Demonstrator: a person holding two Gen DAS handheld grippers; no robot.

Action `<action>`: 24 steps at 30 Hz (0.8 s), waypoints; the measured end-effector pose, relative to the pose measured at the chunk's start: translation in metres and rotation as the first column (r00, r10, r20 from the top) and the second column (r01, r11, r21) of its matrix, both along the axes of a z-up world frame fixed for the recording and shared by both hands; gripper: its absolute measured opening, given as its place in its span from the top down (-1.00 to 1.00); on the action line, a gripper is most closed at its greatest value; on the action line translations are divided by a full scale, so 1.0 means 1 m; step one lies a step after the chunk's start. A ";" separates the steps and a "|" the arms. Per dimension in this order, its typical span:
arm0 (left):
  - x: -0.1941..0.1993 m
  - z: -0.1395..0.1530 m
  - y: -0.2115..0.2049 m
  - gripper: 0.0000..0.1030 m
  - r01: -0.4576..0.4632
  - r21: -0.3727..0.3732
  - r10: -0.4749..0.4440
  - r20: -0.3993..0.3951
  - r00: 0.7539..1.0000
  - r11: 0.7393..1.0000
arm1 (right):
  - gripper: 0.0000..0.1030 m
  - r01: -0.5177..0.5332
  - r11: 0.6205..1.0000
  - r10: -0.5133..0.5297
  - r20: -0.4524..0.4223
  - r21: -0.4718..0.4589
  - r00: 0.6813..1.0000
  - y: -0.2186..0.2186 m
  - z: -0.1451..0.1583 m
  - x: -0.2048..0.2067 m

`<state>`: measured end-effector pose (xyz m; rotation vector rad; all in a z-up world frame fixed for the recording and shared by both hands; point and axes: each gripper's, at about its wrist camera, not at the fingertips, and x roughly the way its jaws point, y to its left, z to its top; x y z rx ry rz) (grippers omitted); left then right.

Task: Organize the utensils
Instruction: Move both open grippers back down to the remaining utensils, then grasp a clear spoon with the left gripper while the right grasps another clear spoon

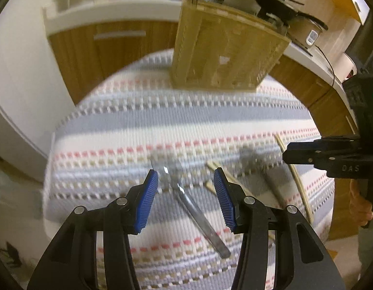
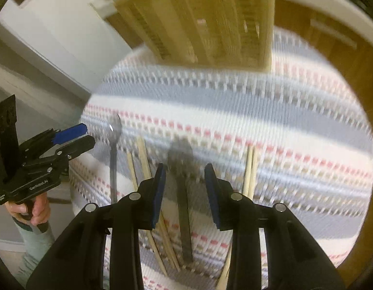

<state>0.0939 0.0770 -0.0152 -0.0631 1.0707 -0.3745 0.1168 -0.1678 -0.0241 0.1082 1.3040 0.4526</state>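
A metal spoon point(image 1: 186, 198) lies on the striped cloth point(image 1: 186, 120). My left gripper point(image 1: 186, 181) is open above its bowl, empty. In the right wrist view my right gripper point(image 2: 185, 176) is open over a second metal utensil point(image 2: 182, 193), blurred, that lies between its fingers. Wooden chopsticks point(image 2: 144, 159) lie to its left and another pair point(image 2: 249, 171) to its right. The spoon point(image 2: 114, 145) and the left gripper point(image 2: 75, 135) show at the left. A wooden utensil holder point(image 1: 225, 48) stands at the far side of the cloth; it also shows in the right wrist view point(image 2: 205, 21).
Wooden cabinets point(image 1: 109, 53) under a white counter stand behind the table. A rice cooker point(image 1: 307, 33) and a black pan point(image 1: 273, 2) sit on the counter at the right. The right gripper's body point(image 1: 331, 154) reaches in from the right edge. Chopsticks point(image 1: 295, 174) lie below it.
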 end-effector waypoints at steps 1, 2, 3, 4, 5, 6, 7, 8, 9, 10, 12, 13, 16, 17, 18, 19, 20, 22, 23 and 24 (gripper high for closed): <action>0.000 -0.002 0.000 0.09 -0.001 0.000 0.001 -0.009 1.000 1.000 | 0.41 -0.002 1.000 0.002 -0.017 -0.006 1.000 0.000 -0.005 0.000; 0.000 -0.006 0.001 0.09 -0.003 0.004 0.003 -0.017 1.000 1.000 | 0.41 -0.007 1.000 0.006 -0.029 -0.015 1.000 0.000 -0.010 -0.002; 0.000 -0.009 0.000 0.13 -0.005 0.014 0.006 -0.024 1.000 1.000 | 0.41 -0.015 1.000 0.014 -0.038 -0.025 0.999 0.002 -0.013 -0.004; 0.000 -0.012 0.001 0.18 -0.007 0.023 0.008 -0.035 0.999 1.000 | 0.41 -0.024 0.999 0.023 -0.043 -0.035 0.999 0.005 -0.016 -0.006; 0.000 -0.015 0.002 0.21 -0.007 0.021 0.008 -0.042 0.999 1.000 | 0.41 -0.030 0.999 0.028 -0.045 -0.040 0.999 0.008 -0.017 -0.005; 0.000 -0.018 0.004 0.24 -0.006 0.007 0.006 -0.059 0.998 1.000 | 0.41 -0.039 0.998 0.036 -0.047 -0.045 0.998 0.012 -0.019 -0.007; 0.001 -0.023 0.001 0.25 -0.008 0.000 0.008 -0.071 0.997 1.000 | 0.41 -0.047 0.998 0.045 -0.049 -0.051 0.998 0.016 -0.022 -0.009; 0.002 -0.024 0.001 0.26 -0.010 -0.006 0.009 -0.080 0.997 1.000 | 0.41 -0.053 0.997 0.050 -0.051 -0.056 0.997 0.018 -0.023 -0.009; 0.002 -0.026 0.002 0.28 -0.011 -0.009 0.010 -0.087 0.996 1.000 | 0.41 -0.060 0.996 0.057 -0.056 -0.064 0.997 0.021 -0.026 -0.009; 0.003 -0.028 0.003 0.28 -0.011 -0.014 0.010 -0.097 0.995 1.000 | 0.41 -0.066 0.995 0.061 -0.063 -0.069 0.996 0.025 -0.028 -0.008; 0.002 -0.029 0.003 0.28 -0.016 -0.030 0.012 -0.111 0.994 0.999 | 0.41 -0.073 0.995 0.068 -0.077 -0.068 0.995 0.030 -0.032 -0.007; 0.003 -0.030 0.003 0.28 -0.018 -0.041 0.013 -0.120 0.993 0.999 | 0.41 -0.072 0.995 0.067 -0.076 -0.075 0.995 0.032 -0.032 -0.006; 0.004 -0.032 0.005 0.28 -0.031 -0.046 0.025 -0.131 0.991 0.998 | 0.41 -0.072 0.993 0.066 -0.067 -0.097 0.996 0.037 -0.033 -0.001; 0.005 -0.034 0.004 0.28 -0.035 -0.046 0.028 -0.134 0.991 0.998 | 0.41 -0.073 0.992 0.066 -0.064 -0.104 0.996 0.040 -0.033 0.001; 0.006 -0.035 0.004 0.28 -0.038 -0.046 0.031 -0.139 0.990 0.998 | 0.41 -0.077 0.991 0.071 -0.062 -0.110 0.996 0.043 -0.034 0.003; 0.006 -0.036 0.004 0.28 -0.040 -0.046 0.033 -0.142 0.989 0.998 | 0.41 -0.084 0.990 0.077 -0.060 -0.116 0.995 0.045 -0.035 0.004; 0.008 -0.037 0.003 0.28 -0.040 -0.045 0.033 -0.146 0.989 0.998 | 0.41 -0.090 0.988 0.083 -0.056 -0.126 0.995 0.048 -0.036 0.004; 0.010 -0.039 0.001 0.28 -0.039 -0.042 0.032 -0.153 0.988 0.998 | 0.41 -0.101 0.983 0.096 -0.040 -0.154 0.995 0.057 -0.040 0.006; 0.010 -0.040 0.000 0.28 -0.039 -0.038 0.033 -0.153 0.988 0.999 | 0.41 -0.106 0.980 0.102 -0.031 -0.170 0.994 0.061 -0.040 0.005; 0.011 -0.041 -0.002 0.28 -0.040 -0.031 0.034 -0.152 0.988 0.999 | 0.41 -0.109 0.977 0.106 -0.027 -0.181 0.994 0.065 -0.042 0.005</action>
